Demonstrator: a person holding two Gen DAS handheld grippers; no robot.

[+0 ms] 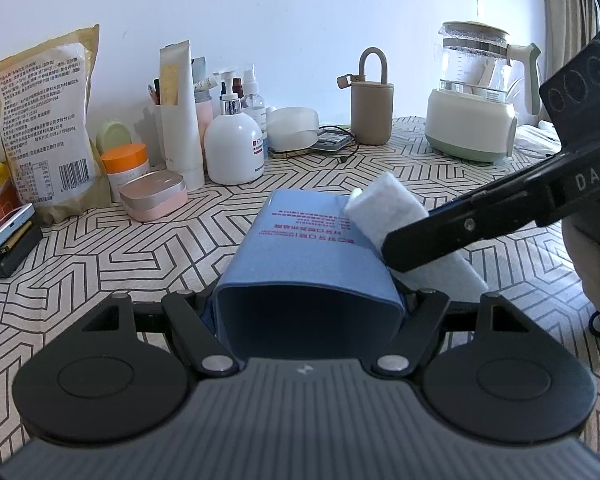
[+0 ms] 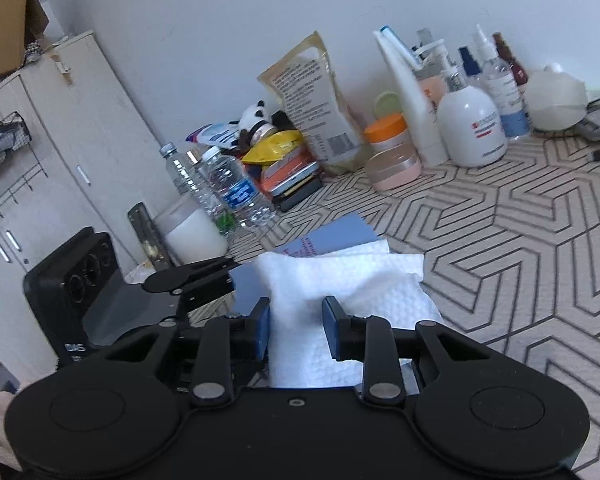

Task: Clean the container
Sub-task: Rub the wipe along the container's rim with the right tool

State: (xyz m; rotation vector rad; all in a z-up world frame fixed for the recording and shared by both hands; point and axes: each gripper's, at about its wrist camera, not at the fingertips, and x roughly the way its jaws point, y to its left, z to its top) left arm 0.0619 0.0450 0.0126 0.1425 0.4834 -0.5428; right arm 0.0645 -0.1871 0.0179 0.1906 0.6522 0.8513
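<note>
Blue container (image 1: pixel 300 248) between the left gripper (image 1: pixel 306 312) jaws — matt, smooth, plastic-looking, pink print on its side. Wad between the right gripper (image 2: pixel 296 328) jaws: white paper towel (image 2: pixel 340 280), quilted, dimpled, soft. Gripper bodies matt black plastic with bright metal pivot pins; right finger pads (image 2: pixel 332 320) blue, slightly glossy. Beyond the jaws — tablecloth (image 1: pixel 440 184), woven cloth, matt, printed lines. Kettle (image 1: pixel 476 64) far ahead: clear glossy glass on a smooth base.

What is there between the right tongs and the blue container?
A folded white paper towel: the right tongs grip it and it lies against the blue container, which the left tongs hold. Both wrist views show it.
</note>
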